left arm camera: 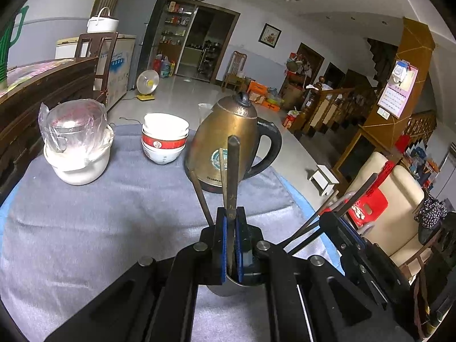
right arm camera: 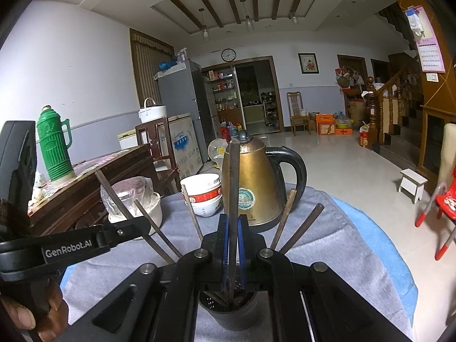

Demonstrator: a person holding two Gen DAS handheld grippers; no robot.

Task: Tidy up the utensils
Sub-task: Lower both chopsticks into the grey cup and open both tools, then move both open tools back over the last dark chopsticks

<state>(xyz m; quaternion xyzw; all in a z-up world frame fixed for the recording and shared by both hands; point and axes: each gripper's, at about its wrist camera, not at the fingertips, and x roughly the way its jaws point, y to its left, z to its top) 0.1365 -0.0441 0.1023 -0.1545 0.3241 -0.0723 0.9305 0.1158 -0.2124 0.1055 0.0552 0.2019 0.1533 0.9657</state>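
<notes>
Left gripper (left arm camera: 231,222): clamped on one dark chopstick (left arm camera: 232,176), upright between the blue pads (left arm camera: 223,245), lower end in a steel cup (left arm camera: 228,286) right under the fingers. Right gripper (right arm camera: 233,228): clamped likewise on another dark chopstick (right arm camera: 234,182), lower end down in the dark holder (right arm camera: 228,310) directly beneath. More chopsticks (right arm camera: 300,228) fanned out of that holder to either side.

Judged step: seating each stick in its container. Best kept vertical, lowered until the tip meets the bottom, then released with a small opening only. Best avoided: any sideways sweep, since neighbouring sticks lean close by and the kettle (left arm camera: 230,142) stands just ahead. Bowls (left arm camera: 164,139) further ahead-left, out of the way. Risk, as a guess: tipping the light holder if tugged upward.
</notes>
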